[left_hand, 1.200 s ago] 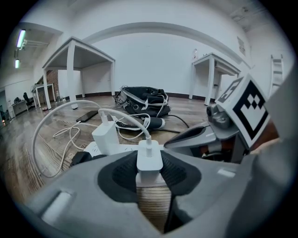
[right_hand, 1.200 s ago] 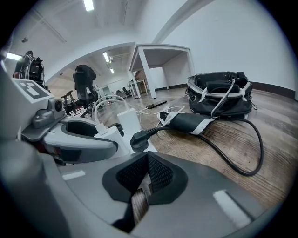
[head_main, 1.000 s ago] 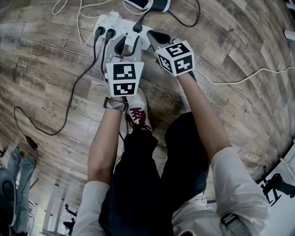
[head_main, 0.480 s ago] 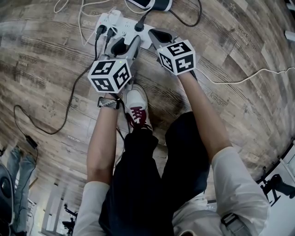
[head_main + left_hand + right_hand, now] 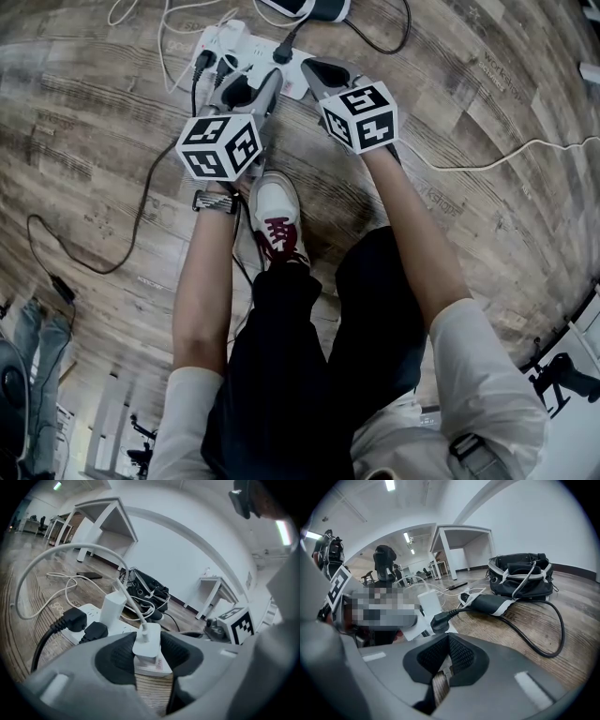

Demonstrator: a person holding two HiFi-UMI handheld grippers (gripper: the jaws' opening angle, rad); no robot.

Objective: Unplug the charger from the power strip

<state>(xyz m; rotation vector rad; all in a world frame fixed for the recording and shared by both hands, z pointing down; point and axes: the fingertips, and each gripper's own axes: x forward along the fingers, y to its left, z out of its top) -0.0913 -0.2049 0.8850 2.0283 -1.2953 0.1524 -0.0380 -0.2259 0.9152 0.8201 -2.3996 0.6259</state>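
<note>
While my left gripper (image 5: 249,86) leans down toward the floor, its jaws stand partway apart with the white charger (image 5: 147,641) clamped between the dark pads, one pad against each side. They have just been easing open a touch, with the charger between them. The charger is clear of the power strip (image 5: 92,612) and just in front of it. Bare wood shows under its labelled lower end, and its white cable (image 5: 51,555) loops up and away to the left.

My right gripper (image 5: 315,69) has its jaws drawn together to a thin slit with nothing in them. Its tip points down just beside the end of the strip. I cannot tell whether it touches the strip.

Two black plugs (image 5: 70,619) and a tall white adapter (image 5: 114,611) sit in the strip. A third black plug (image 5: 438,620) is in its far end, and its cord runs to a black power brick (image 5: 487,604) lying on the boards.

All of this lies on a grey-brown plank floor (image 5: 94,122), with my white shoe (image 5: 277,216), laced in red, just below the grippers. A black bag (image 5: 520,576) sits on the floor beyond the strip. Farther off, white-framed tables (image 5: 105,515) stand by a white wall, under bright ceiling lights (image 5: 389,484).
</note>
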